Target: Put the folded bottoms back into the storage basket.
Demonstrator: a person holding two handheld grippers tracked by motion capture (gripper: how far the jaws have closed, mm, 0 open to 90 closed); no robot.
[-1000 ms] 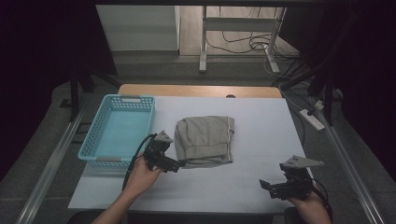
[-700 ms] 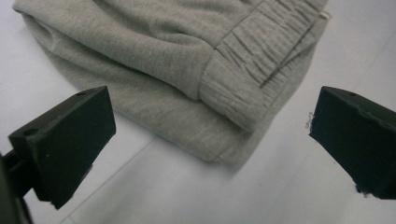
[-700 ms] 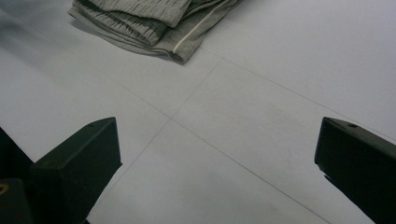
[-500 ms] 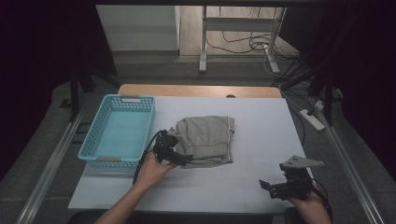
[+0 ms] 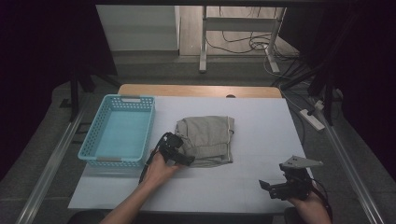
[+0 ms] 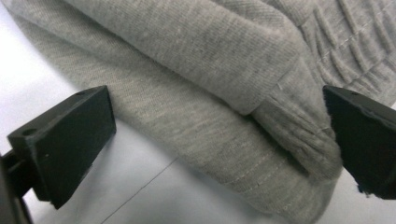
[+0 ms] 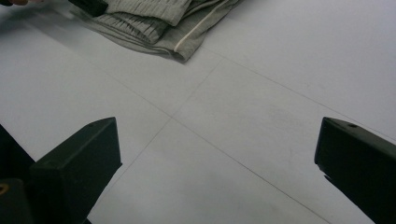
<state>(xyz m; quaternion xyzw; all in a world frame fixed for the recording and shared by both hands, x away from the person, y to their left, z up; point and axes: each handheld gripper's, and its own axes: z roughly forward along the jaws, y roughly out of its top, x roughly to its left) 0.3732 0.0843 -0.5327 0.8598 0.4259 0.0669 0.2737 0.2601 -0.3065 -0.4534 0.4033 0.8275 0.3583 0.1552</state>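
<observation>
In the high view, the folded grey garment (image 5: 205,140) lies near the middle of the white table (image 5: 261,121), with the blue basket (image 5: 119,133) at its nine o'clock, just beside it but apart. The left gripper (image 5: 184,160) sits at the garment's seven o'clock corner, its tips at the cloth's edge, while the right gripper (image 5: 267,186) hovers well apart at about four o'clock, over bare table. The cloth looks soft, light and limp, so it will likely sag and unfold if lifted by one layer alone; a hold through the whole stack at a thick folded edge seems the safer choice. In the left gripper view, the jaws stand wide apart with the garment (image 6: 224,93) between and beyond them, a ribbed cuff or hem bulging toward three o'clock; nothing is pinched yet. That ribbed band is thicker and less slippery than the plain knit, so it should give a firm bite. How many layers lie under the top fold is hidden here, and the far side of the garment is cut off at twelve o'clock. In the right gripper view, the jaws are spread over bare table, and the garment (image 7: 154,21) shows at eleven o'clock with a pale drawcord or seam along one edge; its upper part is cut off, and what kind of clothing it is remains hard to tell.
</observation>
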